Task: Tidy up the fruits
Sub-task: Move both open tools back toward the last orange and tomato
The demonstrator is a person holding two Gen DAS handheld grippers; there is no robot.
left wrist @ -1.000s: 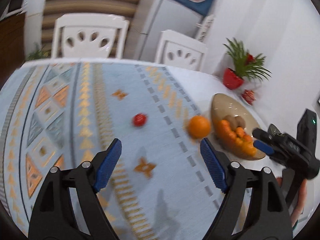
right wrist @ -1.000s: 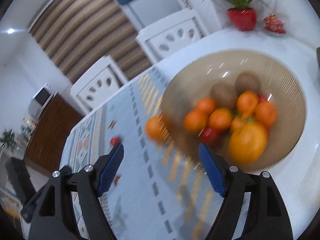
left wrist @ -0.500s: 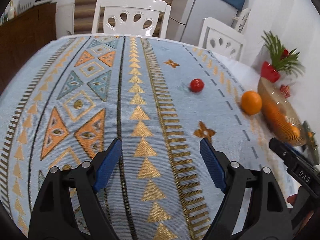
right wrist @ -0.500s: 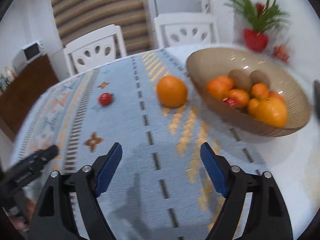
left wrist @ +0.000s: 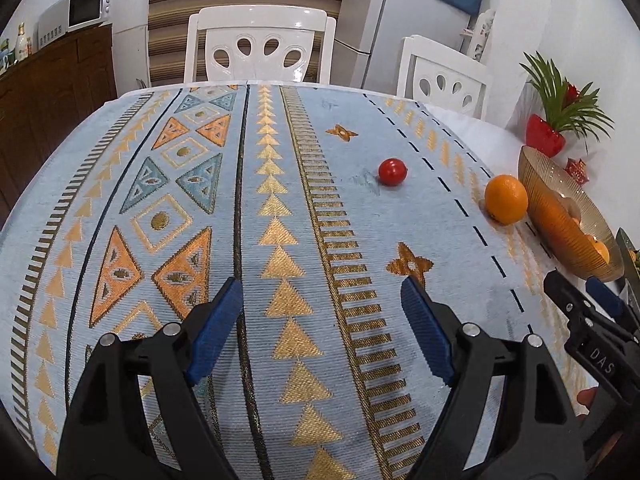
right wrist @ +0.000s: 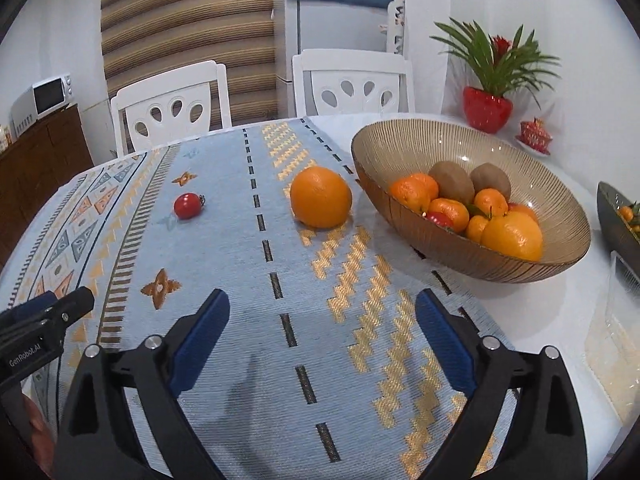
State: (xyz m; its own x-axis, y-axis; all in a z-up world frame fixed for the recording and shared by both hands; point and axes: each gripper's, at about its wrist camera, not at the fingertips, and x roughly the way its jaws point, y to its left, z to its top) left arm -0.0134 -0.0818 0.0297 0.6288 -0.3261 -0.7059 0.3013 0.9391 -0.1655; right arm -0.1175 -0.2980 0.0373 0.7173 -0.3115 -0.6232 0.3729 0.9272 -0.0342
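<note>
A woven pale-blue tablecloth (right wrist: pixel 248 360) with gold and orange geometric bands covers the table. At 2 o'clock in the right wrist view sits a wide, ribbed, amber glass bowl (right wrist: pixel 520 264) holding oranges, mandarins and 2 fuzzy brown kiwis. A round, dimpled orange (right wrist: pixel 321 197) rests on the cloth just beside the bowl's rim, at 12 o'clock. A small glossy red tomato (right wrist: pixel 188 205) lies well apart at 11 o'clock, stem end toward the orange. The right gripper (right wrist: pixel 322 336) tilts downward over the cloth, its blue ridged pads just spread wide, nothing between. The left gripper (left wrist: pixel 322 330) tilts likewise, jaws spread, empty.
</note>
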